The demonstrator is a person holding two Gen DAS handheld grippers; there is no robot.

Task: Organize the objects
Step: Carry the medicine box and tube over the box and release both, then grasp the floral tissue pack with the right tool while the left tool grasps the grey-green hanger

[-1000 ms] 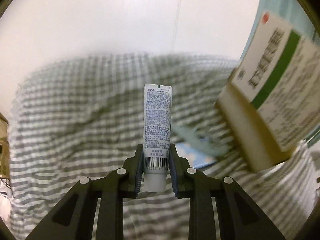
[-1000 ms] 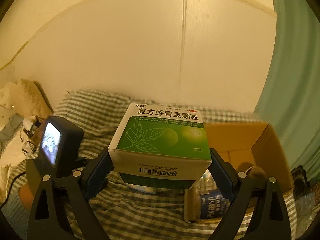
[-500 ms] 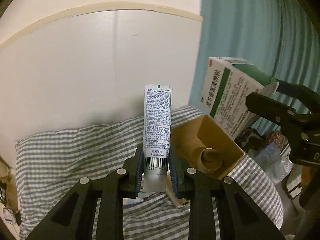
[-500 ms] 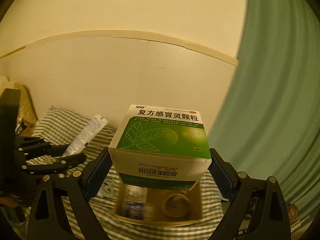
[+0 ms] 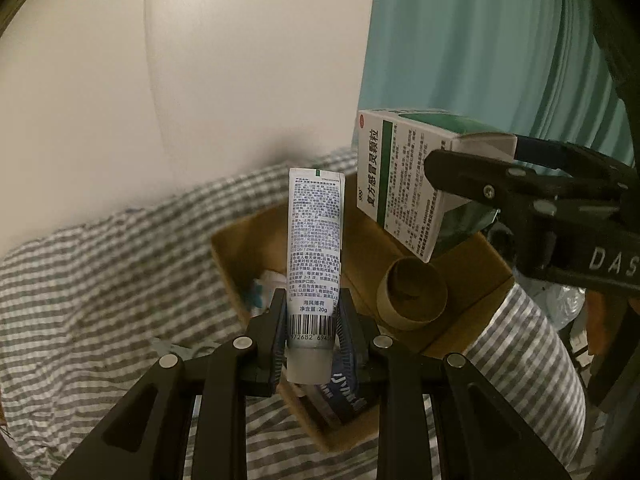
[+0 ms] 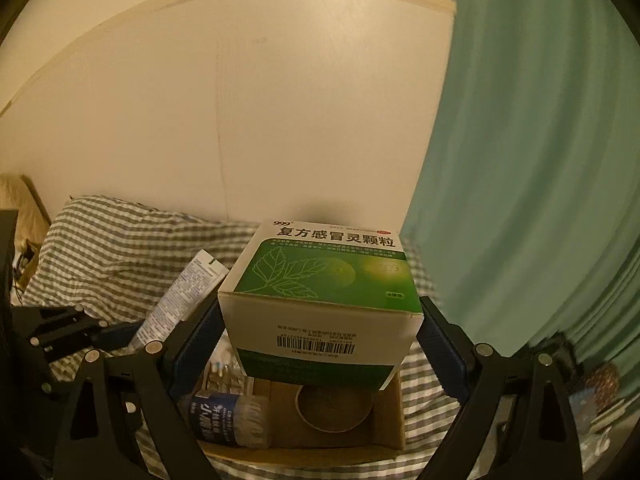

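Backdrop, left wrist view: cream wall [image 5: 200, 80] on the left, teal curtain [image 5: 500, 40] on the right, and below them a bed under a grey-and-white checked cover [image 5: 100, 280].
Cardboard box, left wrist view: the cardboard box [image 5: 472, 280] sits open on the checked cover; a cardboard roll [image 5: 412, 296] lies inside it, open end toward the camera, with some white and blue packets [image 5: 260, 288] at the box's left side.
Left gripper: the left gripper [image 5: 312, 332] is clenched on a white tube [image 5: 316, 248] — pinched near its cap end, printed side to the camera, the tube standing upright above the box.
Right gripper, left wrist view: the right gripper [image 5: 480, 176] comes in from the right, grasping a green-and-white medicine box [image 5: 404, 176] that hangs tilted over the far right part of the cardboard box, just above the roll.
Backdrop, right wrist view: the same cream wall [image 6: 280, 100], curtain [image 6: 540, 160] and checked cover [image 6: 100, 248].
Right gripper, right wrist view: its fingers press both sides of the medicine box [image 6: 324, 280], barcode end toward the camera, leaf picture on top.
Below the medicine box: the cardboard box [image 6: 392, 420] lies right under it, holding the roll [image 6: 334, 408], a blue-labelled container [image 6: 224, 420] lying on its side, and packets [image 6: 224, 372].
Left gripper, right wrist view: at the left edge it holds the tube [image 6: 180, 300] slanted, just beside the medicine box — whether they touch I cannot tell.
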